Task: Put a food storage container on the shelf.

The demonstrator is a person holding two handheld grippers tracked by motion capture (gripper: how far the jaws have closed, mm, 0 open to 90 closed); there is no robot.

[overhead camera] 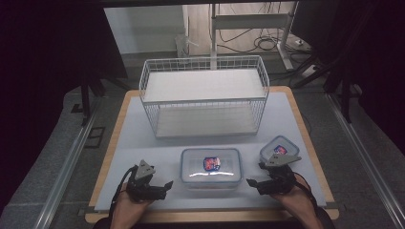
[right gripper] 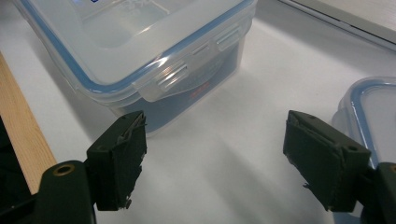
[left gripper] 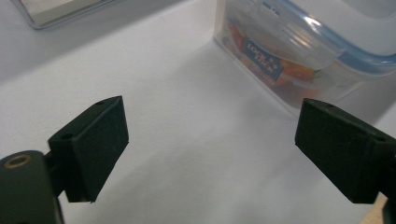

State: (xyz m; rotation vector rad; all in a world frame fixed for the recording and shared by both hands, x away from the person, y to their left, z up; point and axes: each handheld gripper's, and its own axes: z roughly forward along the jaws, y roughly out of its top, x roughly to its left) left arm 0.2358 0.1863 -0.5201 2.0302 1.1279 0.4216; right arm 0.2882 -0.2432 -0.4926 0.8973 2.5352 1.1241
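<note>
A large clear lidded container [overhead camera: 210,167] with a blue seal and a red-and-blue label sits at the front middle of the white mat. My left gripper [overhead camera: 165,185] rests on the mat to its left, pointing at its side, jaws open and empty. In the left gripper view the gripper [left gripper: 212,135] faces the container [left gripper: 299,51] a short way ahead. My right gripper [overhead camera: 252,183] lies to the container's right, also open with nothing between its jaws. The right gripper view has that gripper [right gripper: 217,140] aimed at a latched side of the container [right gripper: 140,42].
A smaller clear container [overhead camera: 279,149] with a blue seal stands just behind my right gripper, also at the right edge of the right gripper view [right gripper: 373,112]. A white wire basket [overhead camera: 204,95] stands at the back of the mat [overhead camera: 138,143]. The wooden table edge [right gripper: 18,116] runs along the front.
</note>
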